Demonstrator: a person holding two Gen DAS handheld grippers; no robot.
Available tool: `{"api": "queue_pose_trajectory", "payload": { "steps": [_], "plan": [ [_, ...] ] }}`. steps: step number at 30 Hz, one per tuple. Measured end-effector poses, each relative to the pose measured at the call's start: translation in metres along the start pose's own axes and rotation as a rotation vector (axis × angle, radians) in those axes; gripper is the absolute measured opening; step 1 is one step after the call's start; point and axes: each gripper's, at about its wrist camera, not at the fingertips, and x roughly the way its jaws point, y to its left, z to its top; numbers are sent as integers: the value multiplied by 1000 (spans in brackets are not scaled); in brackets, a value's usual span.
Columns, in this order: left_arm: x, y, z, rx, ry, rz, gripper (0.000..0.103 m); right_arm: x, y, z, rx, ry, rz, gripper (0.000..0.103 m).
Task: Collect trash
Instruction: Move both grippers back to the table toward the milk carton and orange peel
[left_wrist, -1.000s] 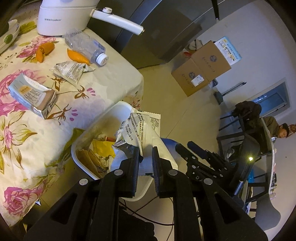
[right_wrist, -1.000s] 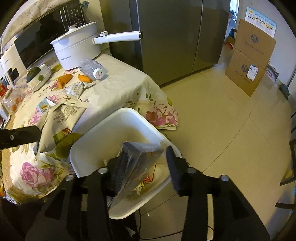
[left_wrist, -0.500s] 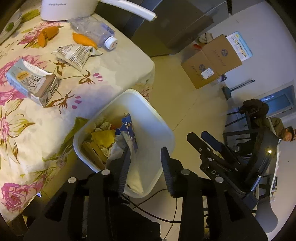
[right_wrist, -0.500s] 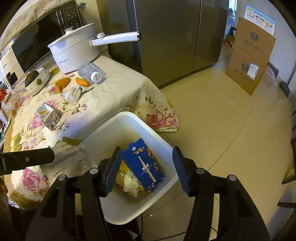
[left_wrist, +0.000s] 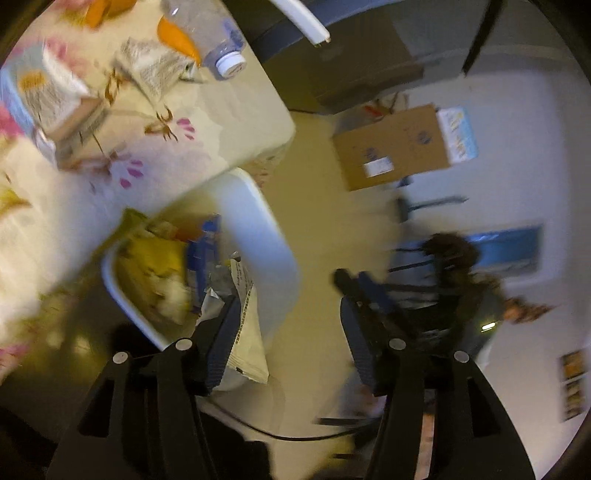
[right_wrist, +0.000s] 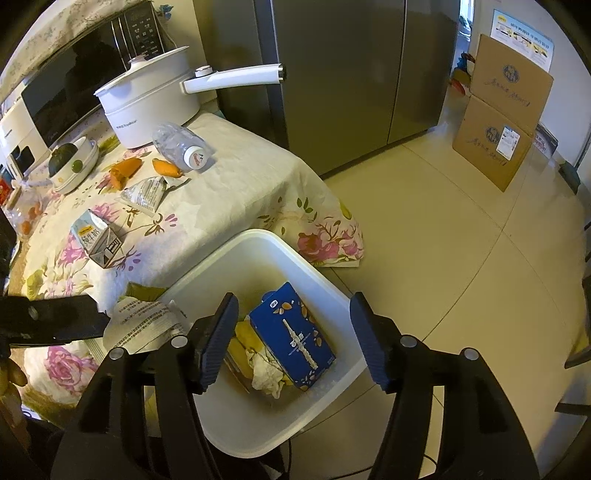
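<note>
Left gripper: black angular arms, silver screws behind ribbed dark-blue pads, black cable beneath; right gripper: same black frame, paired silver screws, ribbed blue pads.

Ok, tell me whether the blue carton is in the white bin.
In: the blue carton lies on trash inside the white bin.

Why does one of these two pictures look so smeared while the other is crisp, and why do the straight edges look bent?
Left wrist view: motion blur smears the table, white bin and cardboard box; only the left gripper, jaws opening beside a printed wrapper, stays sharp. Right wrist view: crisp and evenly lit, blue carton readable. In both, the fisheye lens bows edges and darkens corners.
</note>
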Motion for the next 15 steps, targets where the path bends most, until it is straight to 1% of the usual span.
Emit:
{"api": "queue_pose_trajectory", "payload": {
  "steps": [1, 2, 3, 4, 5, 6, 7, 8, 9, 10, 12, 15],
  "plan": [
    [-1, 6, 2, -40, 3, -54, 58, 0, 0, 0, 1, 0, -1, 61],
    [-2, 11, 3, -66, 5, -88, 60, 1, 1, 1, 3, 0, -1, 61],
    [-3, 16, 4, -105, 6, -156, 60, 1, 0, 2, 4, 0, -1, 62],
    [-4, 20, 5, -129, 7, -208, 61, 2, 0, 2, 5, -1, -3, 62],
    [-4, 19, 7, -103, 3, -173, 61, 2, 0, 3, 4, -2, -8, 62],
    [-4, 11, 9, -21, -15, -13, 61, 3, 0, 3, 4, -1, -13, 62],
    [-1, 8, 9, 31, -40, 130, 60, 5, 0, 4, 5, 6, -16, 63],
    [-1, 16, 10, -12, -30, 98, 60, 5, -1, 3, 8, 8, -15, 63],
    [-1, 27, 11, -81, -14, 11, 60, 5, -2, 3, 11, 8, -14, 63],
    [-4, 33, 12, -113, -25, -33, 60, 6, -1, 4, 10, 8, -15, 63],
    [-10, 32, 13, -96, -49, -33, 60, 6, 0, 4, 6, 10, -14, 63],
    [-13, 24, 15, -66, -42, -35, 60, 6, 3, 6, 0, 7, -13, 63]
  ]
}}
